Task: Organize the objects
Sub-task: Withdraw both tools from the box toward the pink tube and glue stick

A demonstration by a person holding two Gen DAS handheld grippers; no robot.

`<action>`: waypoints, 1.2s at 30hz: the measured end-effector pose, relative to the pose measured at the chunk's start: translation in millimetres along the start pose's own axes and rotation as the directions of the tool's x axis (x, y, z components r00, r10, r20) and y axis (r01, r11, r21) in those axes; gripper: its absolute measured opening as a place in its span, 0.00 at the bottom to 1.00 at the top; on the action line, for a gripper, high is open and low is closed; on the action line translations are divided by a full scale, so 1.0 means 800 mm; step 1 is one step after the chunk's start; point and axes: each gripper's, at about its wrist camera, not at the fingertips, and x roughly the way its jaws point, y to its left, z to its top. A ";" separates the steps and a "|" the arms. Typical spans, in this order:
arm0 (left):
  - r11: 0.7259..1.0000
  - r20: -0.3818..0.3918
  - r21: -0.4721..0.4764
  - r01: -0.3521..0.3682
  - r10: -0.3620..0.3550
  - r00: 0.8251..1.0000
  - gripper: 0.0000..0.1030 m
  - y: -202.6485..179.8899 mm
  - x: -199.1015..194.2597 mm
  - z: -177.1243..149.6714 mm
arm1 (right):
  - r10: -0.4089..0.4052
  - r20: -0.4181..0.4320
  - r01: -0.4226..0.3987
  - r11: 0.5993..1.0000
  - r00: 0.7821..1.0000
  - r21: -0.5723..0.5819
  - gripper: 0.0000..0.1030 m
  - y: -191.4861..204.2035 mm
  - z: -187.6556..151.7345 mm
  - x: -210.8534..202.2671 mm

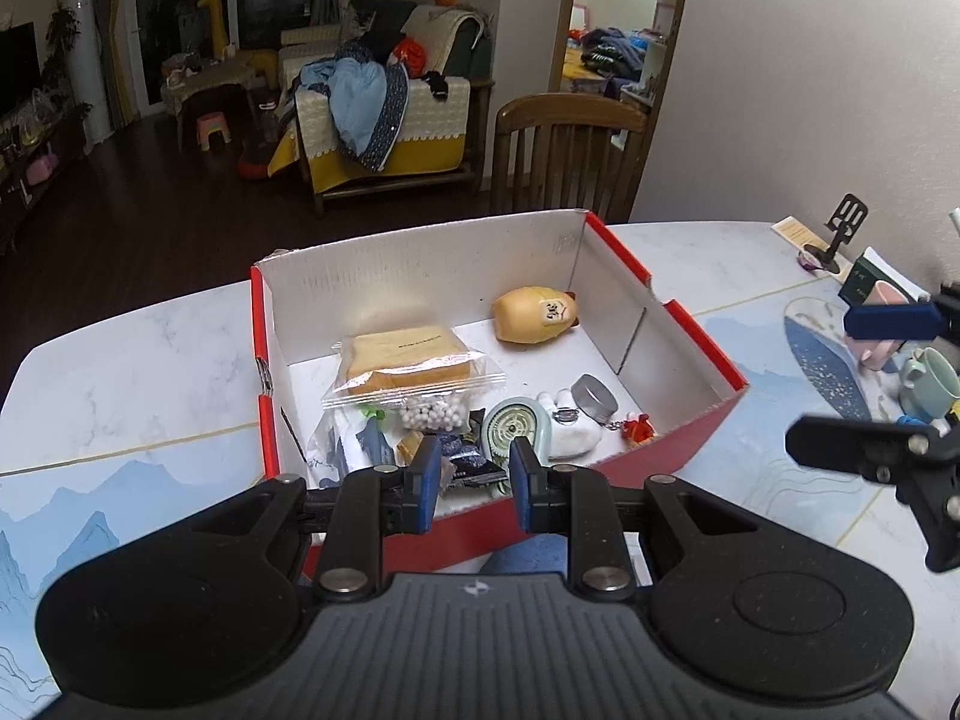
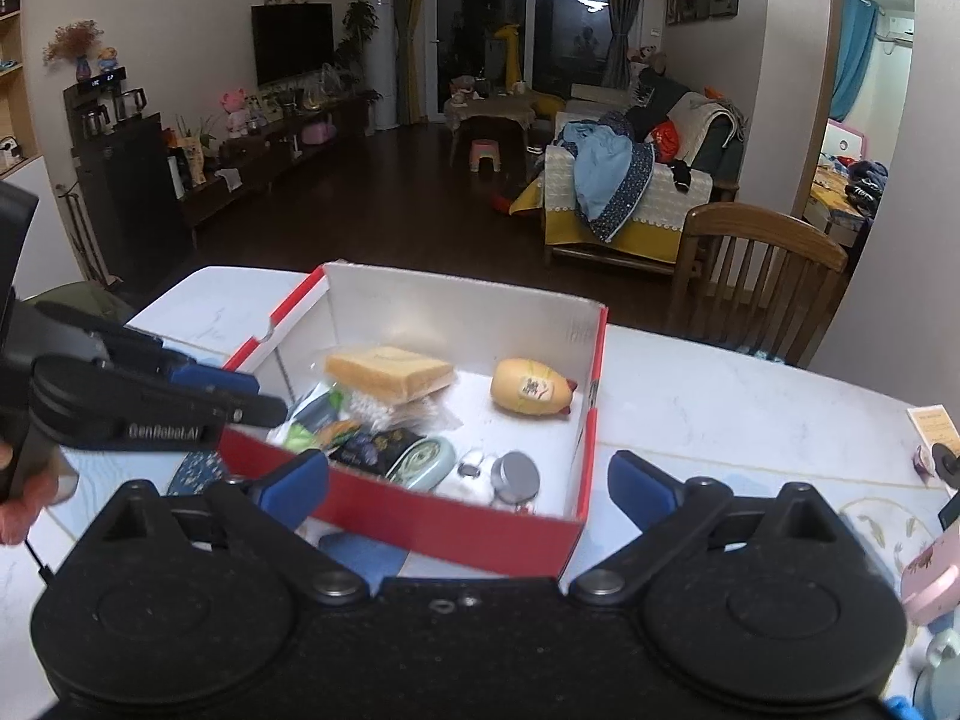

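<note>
Two claws above the red box (image 2: 420,531) on your desk (image 1: 138,360).
Left claw (image 1: 471,480): pads nearly together, empty. Right claw (image 2: 468,483): spread wide, empty.

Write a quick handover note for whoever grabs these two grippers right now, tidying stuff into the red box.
Left gripper: shut, empty, over the near wall of the red box.
Right gripper: jaws wide, nothing between them, at the box's near side.
Done: bagged bread, yellow squishy toy, small fan, round tin and snack packets lie inside.
Left: green mug and pink cup stand on the table to the right; whether they go in, I cannot tell.
</note>
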 end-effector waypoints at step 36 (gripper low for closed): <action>0.993 -0.093 -0.048 0.109 -0.113 0.989 1.00 -0.039 -0.010 -0.149 | 0.023 -0.126 0.002 0.980 0.992 0.199 1.00 0.009 -0.133 -0.013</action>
